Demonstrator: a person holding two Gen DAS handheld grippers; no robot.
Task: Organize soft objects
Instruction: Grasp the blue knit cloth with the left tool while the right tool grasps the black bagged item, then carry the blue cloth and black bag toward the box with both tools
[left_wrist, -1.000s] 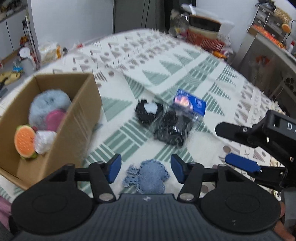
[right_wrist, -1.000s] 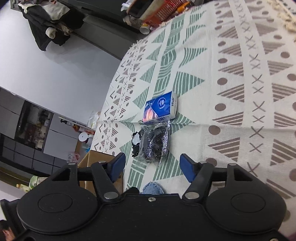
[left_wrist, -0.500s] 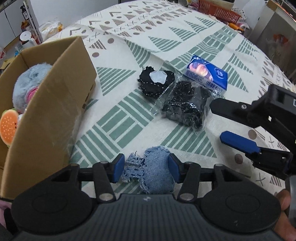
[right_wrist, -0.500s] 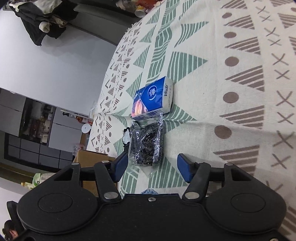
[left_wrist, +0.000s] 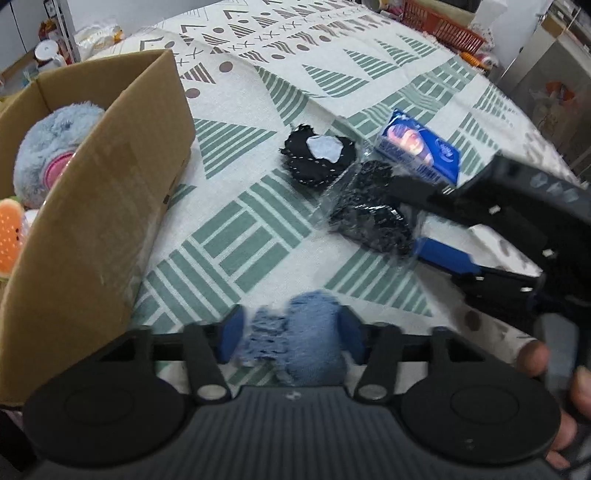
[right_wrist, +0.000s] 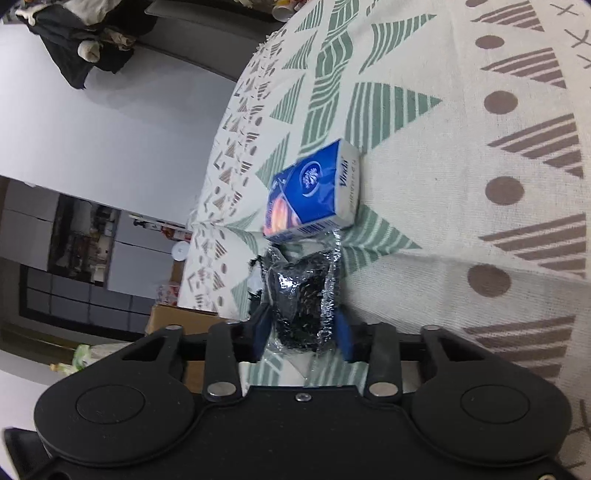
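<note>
Both tongs have dropped lower: the left tongs (left_wrist: 290, 334) are closing around the denim toy (left_wrist: 314, 339) near the cardboard box (left_wrist: 110, 206), the right tongs (right_wrist: 303, 332) around the black wrapped bundle (right_wrist: 301, 295) on the worktop (right_wrist: 461, 166).

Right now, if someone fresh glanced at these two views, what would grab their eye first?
Probably the two hand-held grippers closing at once: the left hand-held gripper around a blue denim piece at the near edge of the tablecloth, the right hand-held gripper around a wrapped black bundle. Next, the blue tissue pack just beyond that bundle, and the cardboard box of plush toys on the left.
</note>
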